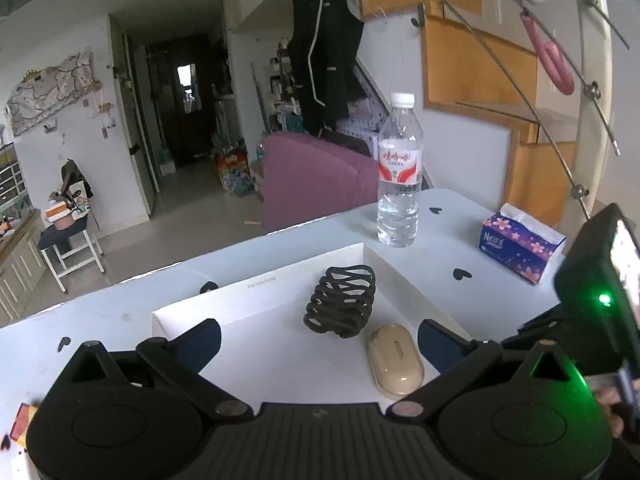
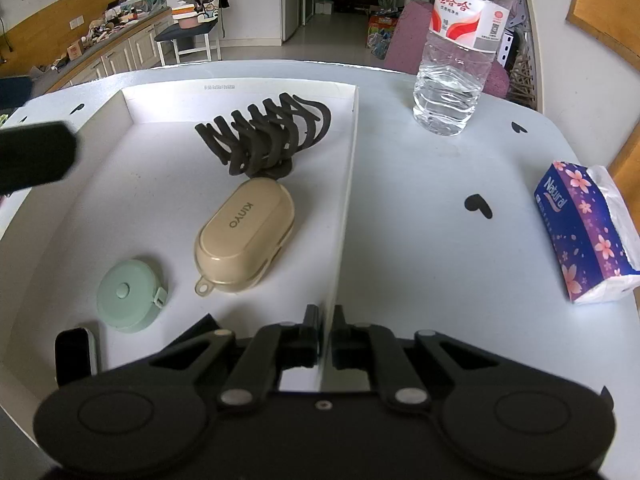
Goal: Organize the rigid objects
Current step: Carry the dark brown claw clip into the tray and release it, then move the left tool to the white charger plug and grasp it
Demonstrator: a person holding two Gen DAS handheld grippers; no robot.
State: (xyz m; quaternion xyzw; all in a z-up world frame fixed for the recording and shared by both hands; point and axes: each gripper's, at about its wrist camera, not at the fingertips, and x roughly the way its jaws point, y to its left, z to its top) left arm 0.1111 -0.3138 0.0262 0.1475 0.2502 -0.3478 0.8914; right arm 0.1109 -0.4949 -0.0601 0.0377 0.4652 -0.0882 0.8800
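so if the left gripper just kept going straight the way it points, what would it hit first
Most likely the black hair claw lying in the white box. It sits between the open left gripper fingers' line of travel, just ahead. The beige case lies slightly to the right. Depth is hard to judge in this fisheye view.

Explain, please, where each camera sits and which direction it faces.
Left wrist: sits on the left tool, raised, jaws wide and empty; looks across the white tray to the room; the right tool's body and a hand show at right.
Right wrist: sits on the right tool, tilted down, shut on the tray's right wall.
Shared: hair claw, beige case, water bottle, tissue pack.
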